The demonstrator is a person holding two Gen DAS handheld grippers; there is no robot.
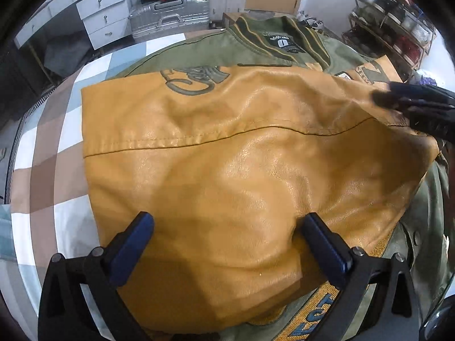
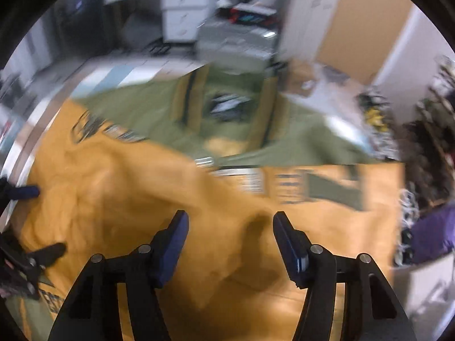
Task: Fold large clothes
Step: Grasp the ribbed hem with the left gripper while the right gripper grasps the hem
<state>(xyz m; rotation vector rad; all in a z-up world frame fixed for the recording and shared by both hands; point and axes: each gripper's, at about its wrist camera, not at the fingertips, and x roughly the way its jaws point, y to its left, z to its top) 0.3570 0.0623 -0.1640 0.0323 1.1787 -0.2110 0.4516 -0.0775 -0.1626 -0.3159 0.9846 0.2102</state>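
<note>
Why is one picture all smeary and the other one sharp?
Right wrist view: streaky motion blur smears the jacket and the room. Left wrist view: sharp, shiny glare on the tan sleeve, only the right claw blurred; both bulge, fisheye-curved.

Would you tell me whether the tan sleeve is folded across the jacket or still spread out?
Folded: the tan sleeve lies flat across the green jacket body, below the collar.

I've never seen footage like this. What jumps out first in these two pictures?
A big jacket fills both views: olive-green body with glossy mustard-yellow sleeves folded across it, lying on a checked cover. At the bottom of each view two black, blue-padded fingers stand apart over the yellow leather: the left gripper and the right gripper. Behind stand a silver suitcase and white drawers.
</note>
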